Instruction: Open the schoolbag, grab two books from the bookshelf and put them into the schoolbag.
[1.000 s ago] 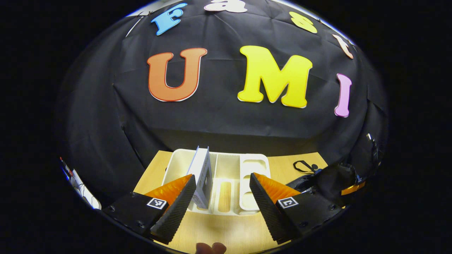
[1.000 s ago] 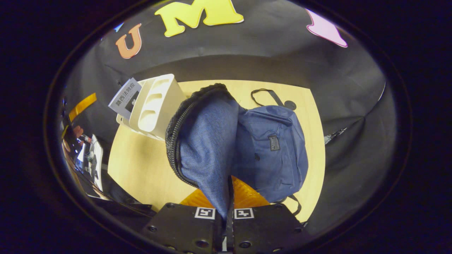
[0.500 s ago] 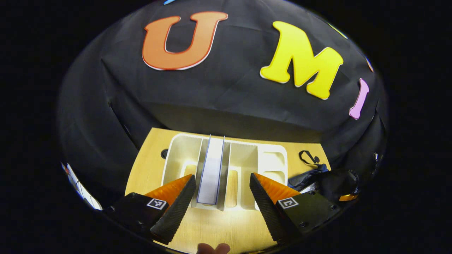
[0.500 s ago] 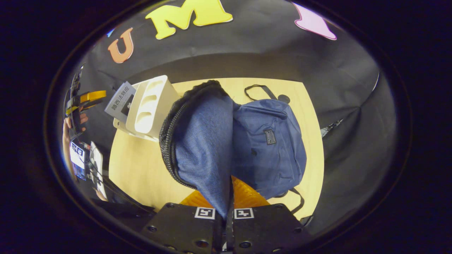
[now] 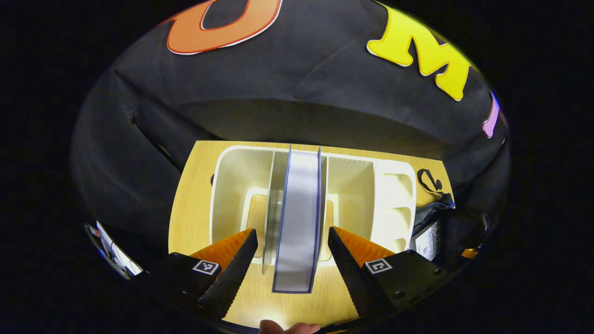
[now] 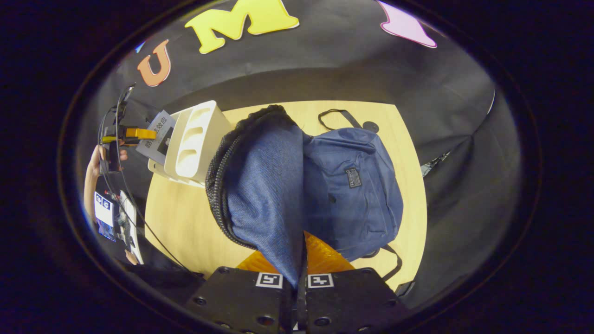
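In the left gripper view, the left claw point(image 5: 291, 260) hangs open above the table point(image 5: 190, 208), its two fingers spread wide. A book point(image 5: 299, 218) stands on edge between them, pages toward the camera, touching neither finger. The book sits in a middle slot of the white shelf point(image 5: 232, 181), which rests on the table near the booth's back wall. The shelf's slots to either side of the book hold nothing that can be seen. At the right edge of that view part of the bag point(image 5: 434, 211) shows, dark and hard to make out.

In the right gripper view, the right claw point(image 6: 297, 273) is closed on the flap point(image 6: 269, 185) of the blue bag, both fingers pinching the cloth and holding it up, so the zipper edge stands open toward the shelf. The bag's body point(image 6: 357, 190) lies flat on the table beyond, its strap point(image 6: 336, 116) at the far end. Farther left stands the shelf with the book leaning out of it, and past that the other claw, held by a hand point(image 6: 93, 162).
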A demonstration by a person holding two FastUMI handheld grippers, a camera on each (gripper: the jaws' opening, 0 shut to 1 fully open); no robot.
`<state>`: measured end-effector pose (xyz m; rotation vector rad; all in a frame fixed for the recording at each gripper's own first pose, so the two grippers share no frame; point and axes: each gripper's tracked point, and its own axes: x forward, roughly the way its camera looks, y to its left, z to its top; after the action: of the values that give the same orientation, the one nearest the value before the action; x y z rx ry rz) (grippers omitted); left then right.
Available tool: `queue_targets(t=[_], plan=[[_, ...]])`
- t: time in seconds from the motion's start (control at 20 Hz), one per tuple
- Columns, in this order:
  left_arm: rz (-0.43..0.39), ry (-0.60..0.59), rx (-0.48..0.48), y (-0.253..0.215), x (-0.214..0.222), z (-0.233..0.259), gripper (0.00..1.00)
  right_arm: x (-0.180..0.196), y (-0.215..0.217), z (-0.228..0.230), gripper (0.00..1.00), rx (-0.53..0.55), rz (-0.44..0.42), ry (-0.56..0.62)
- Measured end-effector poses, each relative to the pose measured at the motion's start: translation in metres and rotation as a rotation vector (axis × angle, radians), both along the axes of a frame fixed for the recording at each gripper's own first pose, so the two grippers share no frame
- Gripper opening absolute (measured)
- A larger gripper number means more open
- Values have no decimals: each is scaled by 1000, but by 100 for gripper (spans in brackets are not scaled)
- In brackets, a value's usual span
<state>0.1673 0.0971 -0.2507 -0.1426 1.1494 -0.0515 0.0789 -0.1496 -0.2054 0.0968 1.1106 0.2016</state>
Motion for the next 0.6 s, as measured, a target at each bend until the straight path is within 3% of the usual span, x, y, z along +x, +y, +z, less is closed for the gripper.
queue_targets(t=[0.3,0.35,0.45,0.5,0.55,0.6], plan=[[-29,97,6,-2,-1,-21,96,0,-1,-2,2,12,-8,3],[-33,104,11,-1,-1,-24,90,0,-1,-3,5,15,-11,4],[-41,121,24,1,-2,-27,81,0,-3,-3,2,19,-18,5],[-46,132,26,2,-2,-28,83,0,-2,-3,2,21,-20,5],[-49,142,30,3,-3,-28,74,0,-3,-3,5,23,-21,4],[-51,147,32,3,-4,-30,77,0,-2,-4,5,24,-22,3]])
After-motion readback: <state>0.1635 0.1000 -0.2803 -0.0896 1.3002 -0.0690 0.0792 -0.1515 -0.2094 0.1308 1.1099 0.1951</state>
